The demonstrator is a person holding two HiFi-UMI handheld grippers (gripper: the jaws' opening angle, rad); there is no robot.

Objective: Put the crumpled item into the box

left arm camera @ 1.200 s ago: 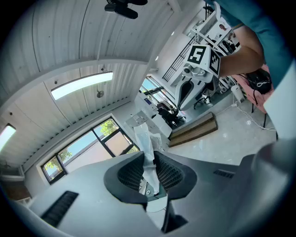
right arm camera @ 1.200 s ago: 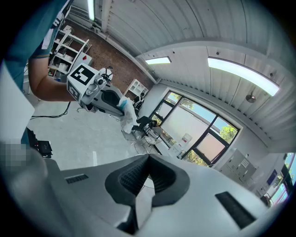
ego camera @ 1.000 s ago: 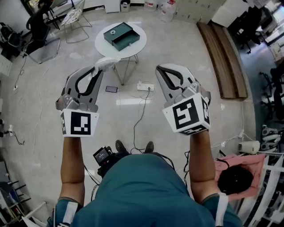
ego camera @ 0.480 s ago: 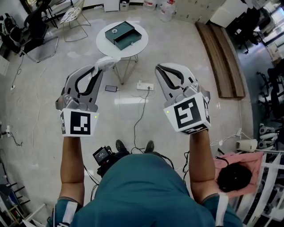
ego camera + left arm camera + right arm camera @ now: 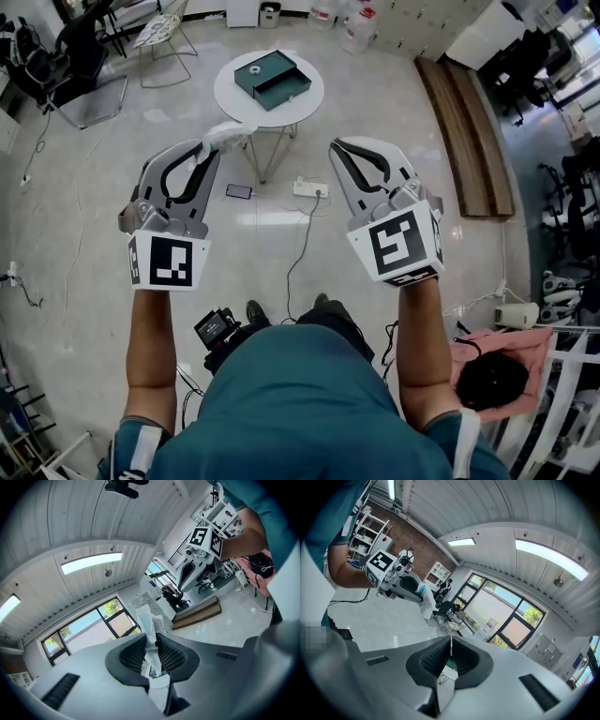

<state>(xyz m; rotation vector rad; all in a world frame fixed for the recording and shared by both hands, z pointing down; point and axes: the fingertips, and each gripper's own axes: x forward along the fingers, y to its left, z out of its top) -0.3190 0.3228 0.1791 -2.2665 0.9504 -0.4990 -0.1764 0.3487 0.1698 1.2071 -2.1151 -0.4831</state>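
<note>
A white crumpled item sticks out of my left gripper, which is shut on it and held at chest height over the floor. In the left gripper view the crumpled item is pinched between the ribbed pads. The box is dark green with its drawer pulled out. It sits on a small round white table ahead of both grippers. My right gripper is level with the left one, shut with nothing in it, and its pads meet. The right gripper view also shows the left gripper.
On the floor between me and the table lie a white power strip, a dark phone-like slab and cables. Chairs stand at the back left. Long wooden boards lie at the right, and a pink cloth at the lower right.
The table with the box has slid down and to the right in the head view, as the person steps forward. Both grippers keep their pose and grip.
</note>
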